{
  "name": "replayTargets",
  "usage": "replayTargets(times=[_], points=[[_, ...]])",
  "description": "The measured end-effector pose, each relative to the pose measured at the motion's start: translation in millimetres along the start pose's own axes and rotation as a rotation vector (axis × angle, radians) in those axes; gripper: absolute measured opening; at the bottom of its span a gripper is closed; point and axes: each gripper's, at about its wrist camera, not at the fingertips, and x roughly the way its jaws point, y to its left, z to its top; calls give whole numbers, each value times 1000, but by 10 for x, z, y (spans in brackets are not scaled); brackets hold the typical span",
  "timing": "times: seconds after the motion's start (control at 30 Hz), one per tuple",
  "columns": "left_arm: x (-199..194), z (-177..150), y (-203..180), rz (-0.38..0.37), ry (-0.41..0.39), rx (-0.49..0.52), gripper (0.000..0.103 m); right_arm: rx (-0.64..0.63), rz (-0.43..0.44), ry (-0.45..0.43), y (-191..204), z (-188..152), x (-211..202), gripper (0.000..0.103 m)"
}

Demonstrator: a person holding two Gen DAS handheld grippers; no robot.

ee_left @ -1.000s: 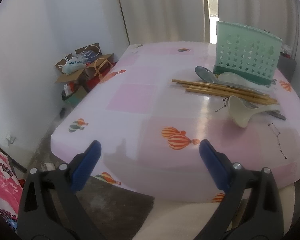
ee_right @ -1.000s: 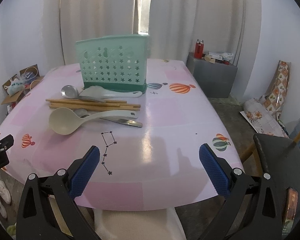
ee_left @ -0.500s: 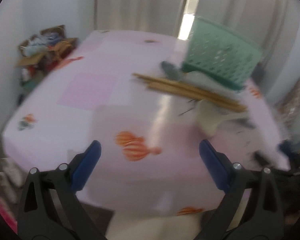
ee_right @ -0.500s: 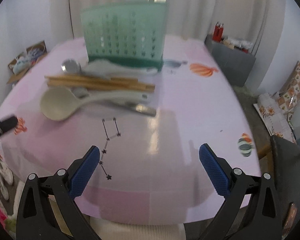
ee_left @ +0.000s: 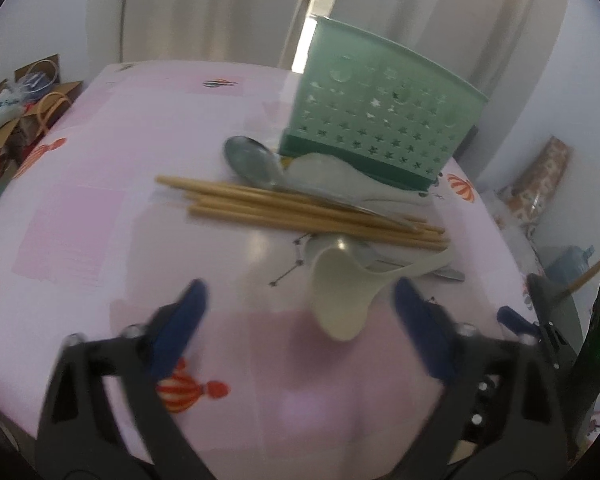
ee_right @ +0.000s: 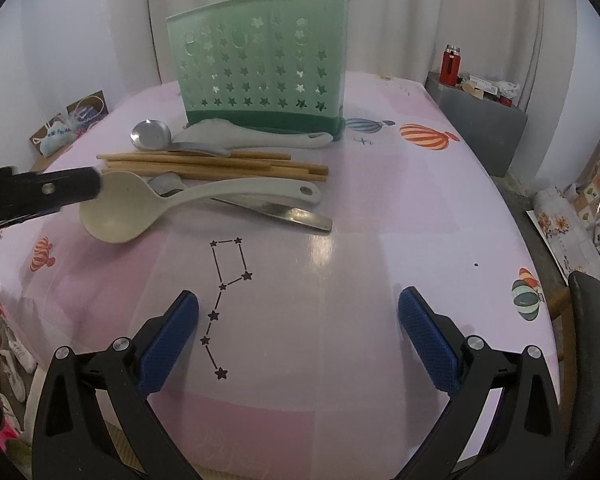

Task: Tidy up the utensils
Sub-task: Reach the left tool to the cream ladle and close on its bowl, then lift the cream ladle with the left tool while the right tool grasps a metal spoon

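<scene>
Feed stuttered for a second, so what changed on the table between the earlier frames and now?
The left gripper swung in toward the cream plastic ladle, its jaws just closing partway, nothing gripped yet. The right gripper edged nearer, open and empty. The bamboo chopsticks, metal spoons and green star-cut utensil holder have not moved.

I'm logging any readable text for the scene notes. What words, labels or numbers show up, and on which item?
White pouch on the cardboard boxes: blue lettering, too small and blurred to read.
Red bottle on the grey cabinet: no label legible.
Green utensil holder, tablecloth: pictures only, no text.
</scene>
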Motion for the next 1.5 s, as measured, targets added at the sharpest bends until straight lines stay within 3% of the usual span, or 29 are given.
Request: replayTargets(times=[0.17,0.3,0.47,0.77,1.13,1.27,1.5], points=[[184,7,-15,-4,70,-10,46,-4,5,-12,0,3,5,97],[254,-10,-44,21,79,6,34,-6,9,-17,0,2,6,97],[279,-16,-26,11,93,-9,9,-8,15,-18,-4,-5,2,97],[-23,-60,229,-80,44,-126,3,-5,8,-16,-5,-2,4,97],[-667,-139,774,-52,-115,-234,3,-15,-14,-20,-10,20,-85,97],[-797,-168,975,-44,-167,-271,3,-142,-71,-135,186,94,-270,89],[-802,-196,1275,-61,-188,-330,3,-471,-135,-193,807,250,-198,66]])
